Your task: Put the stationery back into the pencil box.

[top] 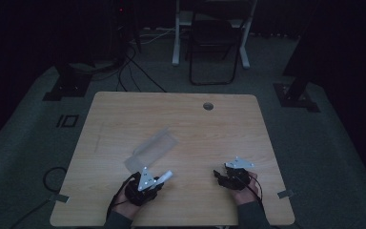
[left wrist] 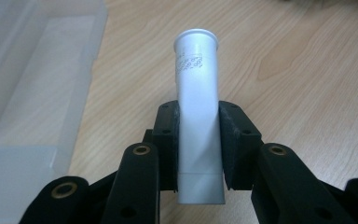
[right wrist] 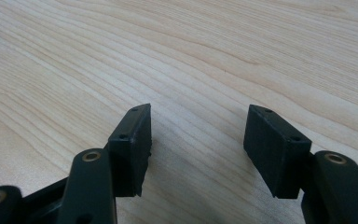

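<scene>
A white tube [left wrist: 196,98] with small print near its rimmed far end is clamped between the jaws of my left gripper [left wrist: 199,144]. In the high view the left gripper [top: 148,183] is near the table's front left, and the white tube [top: 166,175] sticks out to its right. A clear plastic box [top: 151,150] lies just beyond it; the same clear box [left wrist: 32,88] is at the left of the left gripper view. My right gripper [top: 226,175] hovers low at the front right, and the right gripper [right wrist: 196,140] is open over bare wood.
The wooden table [top: 181,119] has a round cable hole [top: 208,106] near its far edge. Beyond it stand a folding chair [top: 213,45] and stand legs on a dark floor, with cables [top: 124,67] trailing at the left.
</scene>
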